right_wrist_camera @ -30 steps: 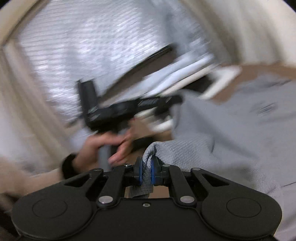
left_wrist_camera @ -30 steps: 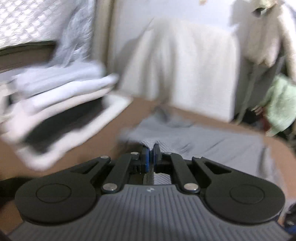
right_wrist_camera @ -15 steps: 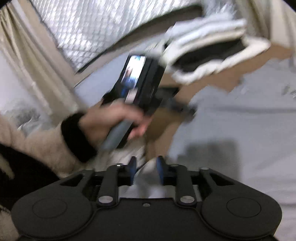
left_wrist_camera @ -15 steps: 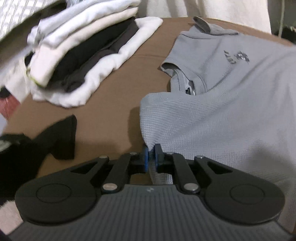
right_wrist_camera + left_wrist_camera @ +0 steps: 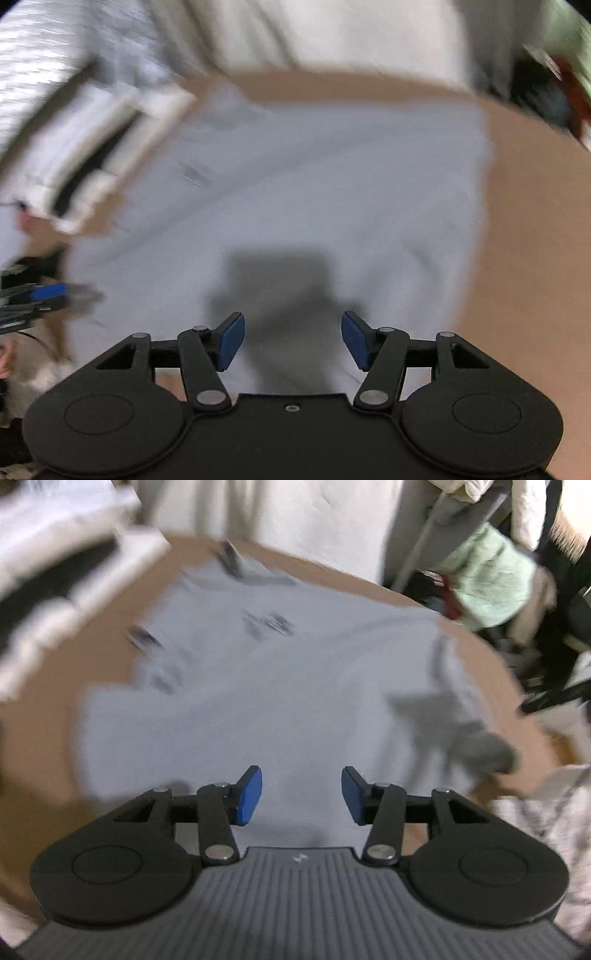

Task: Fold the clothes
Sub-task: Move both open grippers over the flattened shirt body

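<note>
A grey shirt (image 5: 280, 686) lies spread flat on the brown table (image 5: 122, 587), with a dark logo near its far part. It also shows in the right wrist view (image 5: 314, 192). My left gripper (image 5: 301, 795) is open and empty, hovering over the near part of the shirt. My right gripper (image 5: 291, 341) is open and empty, also over the shirt's near part. The left gripper's blue pad (image 5: 48, 291) shows at the left edge of the right wrist view. Both views are motion-blurred.
A stack of folded white, beige and black clothes (image 5: 55, 565) sits at the table's far left, also in the right wrist view (image 5: 92, 147). A white-draped piece of furniture (image 5: 266, 517) stands behind the table. Hanging garments and a pale green cloth (image 5: 491, 579) are at right.
Both grippers have let go of the grey shirt and opened wide. The shirt now lies flat on the table. Both cameras swung toward the table's far side.
</note>
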Action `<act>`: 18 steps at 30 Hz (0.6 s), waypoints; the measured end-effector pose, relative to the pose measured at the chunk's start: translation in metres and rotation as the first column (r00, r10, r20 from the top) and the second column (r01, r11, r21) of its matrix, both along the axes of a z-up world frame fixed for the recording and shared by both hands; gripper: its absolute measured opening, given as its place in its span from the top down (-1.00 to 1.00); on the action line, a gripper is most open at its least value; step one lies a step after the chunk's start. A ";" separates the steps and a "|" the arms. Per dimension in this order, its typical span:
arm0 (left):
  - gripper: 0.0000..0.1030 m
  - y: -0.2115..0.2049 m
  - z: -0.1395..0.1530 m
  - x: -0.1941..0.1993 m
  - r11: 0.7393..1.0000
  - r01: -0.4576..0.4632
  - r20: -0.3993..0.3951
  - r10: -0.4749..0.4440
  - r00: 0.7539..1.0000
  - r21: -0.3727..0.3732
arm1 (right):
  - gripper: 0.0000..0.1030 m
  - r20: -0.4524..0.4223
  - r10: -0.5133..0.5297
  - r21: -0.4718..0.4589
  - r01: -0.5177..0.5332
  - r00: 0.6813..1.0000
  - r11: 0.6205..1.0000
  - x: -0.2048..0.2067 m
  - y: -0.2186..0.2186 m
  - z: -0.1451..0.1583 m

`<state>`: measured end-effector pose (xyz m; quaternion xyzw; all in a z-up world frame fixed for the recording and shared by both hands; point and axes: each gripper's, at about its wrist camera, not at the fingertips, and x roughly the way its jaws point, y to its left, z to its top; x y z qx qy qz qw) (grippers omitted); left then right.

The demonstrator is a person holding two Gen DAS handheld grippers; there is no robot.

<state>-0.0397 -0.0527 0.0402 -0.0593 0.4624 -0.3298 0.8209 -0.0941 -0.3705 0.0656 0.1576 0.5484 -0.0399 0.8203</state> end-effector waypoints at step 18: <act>-0.03 -0.027 -0.029 0.006 0.997 -0.024 -0.172 0.011 0.985 -0.074 | -0.26 -0.414 -0.370 0.537 0.552 0.831 0.638 -0.034 -0.125 -0.135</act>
